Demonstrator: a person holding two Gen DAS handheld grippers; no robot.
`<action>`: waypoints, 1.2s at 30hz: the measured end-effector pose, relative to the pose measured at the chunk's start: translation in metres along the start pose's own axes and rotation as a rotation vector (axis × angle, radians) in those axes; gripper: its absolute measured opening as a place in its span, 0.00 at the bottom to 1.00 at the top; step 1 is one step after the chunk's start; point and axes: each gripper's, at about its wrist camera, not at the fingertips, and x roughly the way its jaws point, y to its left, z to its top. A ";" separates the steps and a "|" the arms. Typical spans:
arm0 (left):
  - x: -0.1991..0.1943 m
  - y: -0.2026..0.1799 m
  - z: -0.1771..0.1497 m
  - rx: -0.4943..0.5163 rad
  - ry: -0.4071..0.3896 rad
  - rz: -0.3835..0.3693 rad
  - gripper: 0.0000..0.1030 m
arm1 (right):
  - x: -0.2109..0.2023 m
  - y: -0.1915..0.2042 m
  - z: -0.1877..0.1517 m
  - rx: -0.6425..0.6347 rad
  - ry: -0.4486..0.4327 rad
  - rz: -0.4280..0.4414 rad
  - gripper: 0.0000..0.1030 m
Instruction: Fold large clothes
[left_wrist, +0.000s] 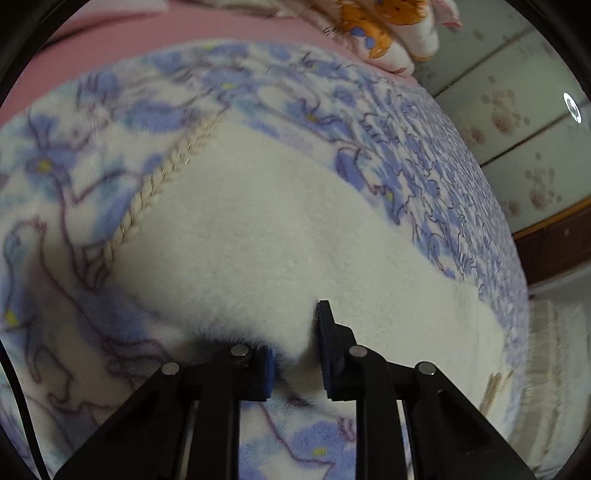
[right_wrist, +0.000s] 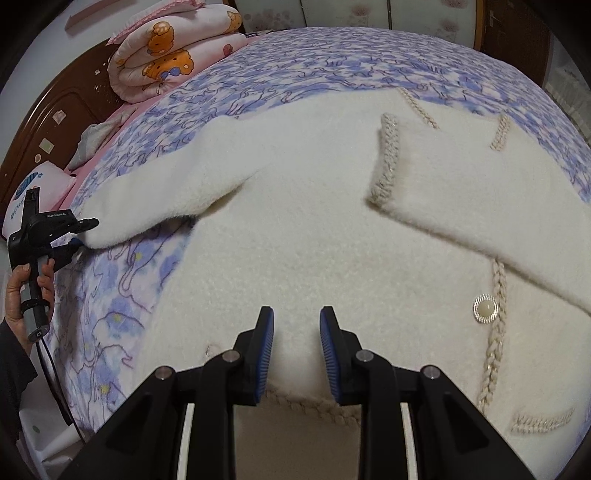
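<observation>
A fluffy white coat with braided beige trim and a pearl button lies spread on the bed. Its right sleeve is folded across the body. My left gripper is shut on the cuff end of the left sleeve; it also shows in the right wrist view, holding that sleeve out to the left. My right gripper is open, its fingers straddling the coat's bottom hem, just above the fabric.
The bed is covered by a blue-and-white floral blanket. A rolled pink quilt with bear prints and a pillow lie by the brown headboard. Wardrobe doors stand beyond the bed.
</observation>
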 end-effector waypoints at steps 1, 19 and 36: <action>-0.004 -0.009 -0.002 0.042 -0.025 0.027 0.14 | -0.002 -0.006 -0.004 0.017 0.000 0.005 0.25; -0.090 -0.292 -0.181 0.759 -0.161 -0.191 0.10 | -0.069 -0.146 -0.062 0.309 -0.113 -0.016 0.25; -0.045 -0.317 -0.318 0.933 0.145 -0.271 0.60 | -0.082 -0.195 -0.092 0.348 -0.146 -0.020 0.25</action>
